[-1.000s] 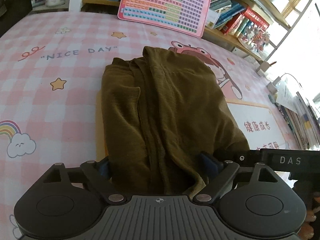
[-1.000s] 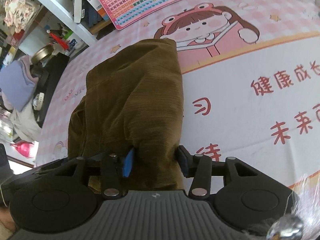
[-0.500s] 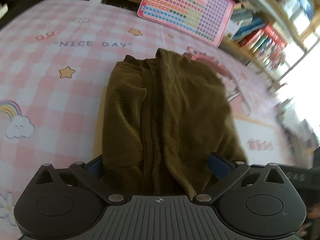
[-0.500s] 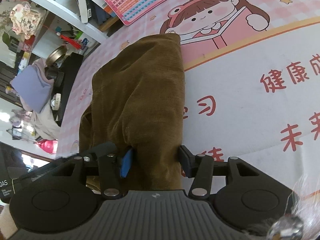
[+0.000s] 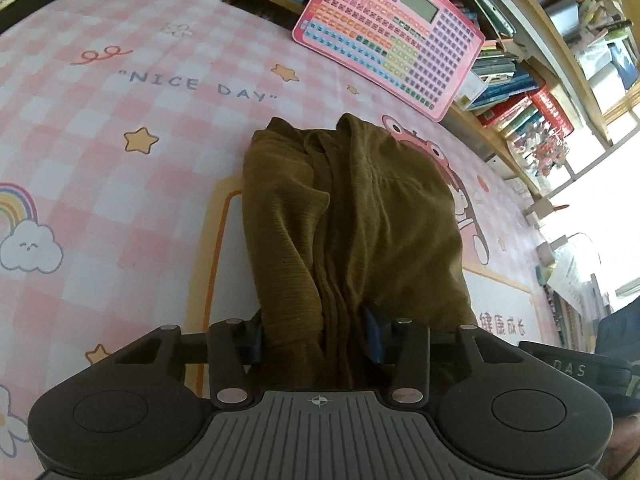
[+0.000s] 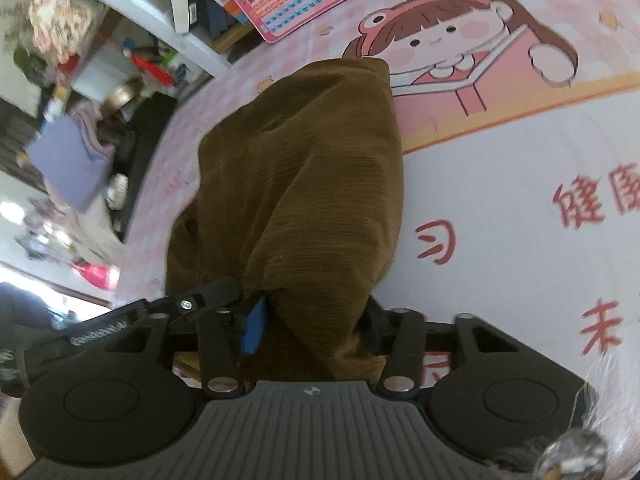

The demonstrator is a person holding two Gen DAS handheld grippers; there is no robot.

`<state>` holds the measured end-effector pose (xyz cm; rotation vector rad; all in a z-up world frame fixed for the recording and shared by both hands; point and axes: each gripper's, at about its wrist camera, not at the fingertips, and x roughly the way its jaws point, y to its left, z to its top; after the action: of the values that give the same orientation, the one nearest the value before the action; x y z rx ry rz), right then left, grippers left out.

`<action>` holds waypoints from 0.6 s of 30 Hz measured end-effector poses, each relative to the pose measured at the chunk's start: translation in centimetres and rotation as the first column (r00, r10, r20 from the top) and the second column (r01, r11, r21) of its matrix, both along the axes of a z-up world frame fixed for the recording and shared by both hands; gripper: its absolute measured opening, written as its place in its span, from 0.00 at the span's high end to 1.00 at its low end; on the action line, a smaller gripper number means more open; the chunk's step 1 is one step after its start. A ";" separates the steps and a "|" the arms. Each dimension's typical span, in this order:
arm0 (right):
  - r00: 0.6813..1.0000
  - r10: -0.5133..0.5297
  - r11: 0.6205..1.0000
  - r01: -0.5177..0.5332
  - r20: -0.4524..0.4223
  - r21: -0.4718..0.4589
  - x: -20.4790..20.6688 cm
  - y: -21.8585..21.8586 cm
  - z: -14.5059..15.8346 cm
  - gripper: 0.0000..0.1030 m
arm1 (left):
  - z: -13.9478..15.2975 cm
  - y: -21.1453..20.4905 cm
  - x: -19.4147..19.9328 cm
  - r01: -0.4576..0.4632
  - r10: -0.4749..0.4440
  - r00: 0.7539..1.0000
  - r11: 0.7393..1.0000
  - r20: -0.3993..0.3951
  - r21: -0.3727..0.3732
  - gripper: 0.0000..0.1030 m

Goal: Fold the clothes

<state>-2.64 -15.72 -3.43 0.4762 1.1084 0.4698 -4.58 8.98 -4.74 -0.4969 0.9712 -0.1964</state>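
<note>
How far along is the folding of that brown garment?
Partly done: the olive-brown garment already lies as a narrow, layered bundle on the pink cartoon mat. In hand: the left gripper and right gripper are closing on its near end, cloth between their jaws. Left: probably folding that end over toward the far end.

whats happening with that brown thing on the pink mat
A person is folding an olive-brown garment on a pink cartoon mat with two handheld grippers. The left gripper and right gripper are both closing on the garment's near edge, with cloth bunched between their jaws. The far end lies on the mat.
</note>
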 end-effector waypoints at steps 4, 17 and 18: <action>0.987 0.085 0.986 -0.064 0.133 -0.154 -1.7 1.5 1.9 0.76 | 1.9 -2.4 -1.0 0.066 -0.073 0.996 0.990 0.055 0.124 0.71; 1.000 -0.026 0.999 0.026 0.007 0.022 1.0 -2.9 0.4 0.40 | 0.2 1.0 0.5 -0.025 0.024 1.000 0.997 -0.016 -0.067 0.44; 0.999 -0.046 0.997 0.047 -0.012 0.061 1.6 -3.5 0.1 0.39 | 0.0 1.3 0.9 -0.034 0.032 0.999 0.997 -0.019 -0.074 0.42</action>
<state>-1.00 -19.20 -3.31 0.5572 1.0933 0.4616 -3.65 10.28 -4.73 -0.5836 0.9754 -0.1991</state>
